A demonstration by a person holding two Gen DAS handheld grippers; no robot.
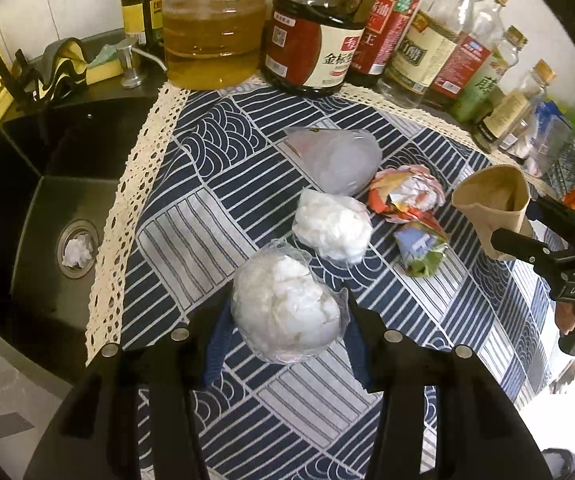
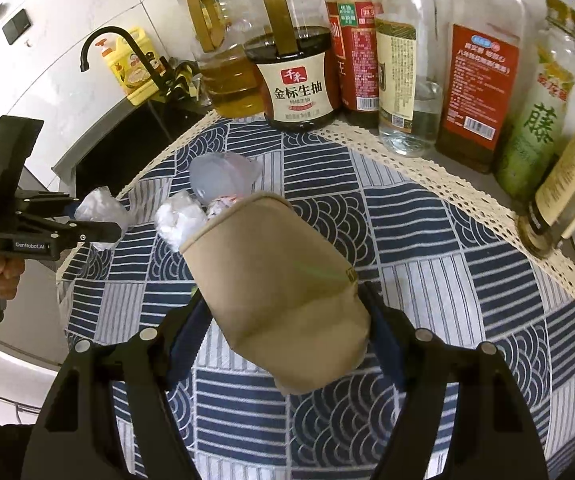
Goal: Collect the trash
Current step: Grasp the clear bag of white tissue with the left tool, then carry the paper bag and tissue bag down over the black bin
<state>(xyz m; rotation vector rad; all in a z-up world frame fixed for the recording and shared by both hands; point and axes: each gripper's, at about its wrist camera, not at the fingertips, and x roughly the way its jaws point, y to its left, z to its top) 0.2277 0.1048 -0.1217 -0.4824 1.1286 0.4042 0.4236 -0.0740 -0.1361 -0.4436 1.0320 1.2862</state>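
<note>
My left gripper (image 1: 285,316) is shut on a white crumpled plastic wad (image 1: 283,308), held just above the patterned cloth (image 1: 191,208). On the cloth beyond it lie a second white wad (image 1: 332,226), a clear crumpled bag (image 1: 335,158), a red-and-white paper ball (image 1: 405,192) and a blue-green paper ball (image 1: 421,252). My right gripper (image 2: 287,320) is shut on a tan soft cup-shaped bin (image 2: 275,288), tilted with its mouth toward the trash. In the left wrist view that bin (image 1: 491,204) hangs at the right. The left gripper (image 2: 99,224) with its wad (image 2: 101,208) shows at the left of the right wrist view.
A row of oil, soy sauce and vinegar bottles (image 1: 311,40) lines the back of the counter. A black sink (image 1: 47,184) lies to the left, with a white wad in its drain (image 1: 76,250), a black tap (image 2: 103,40) and yellow detergent (image 2: 127,64).
</note>
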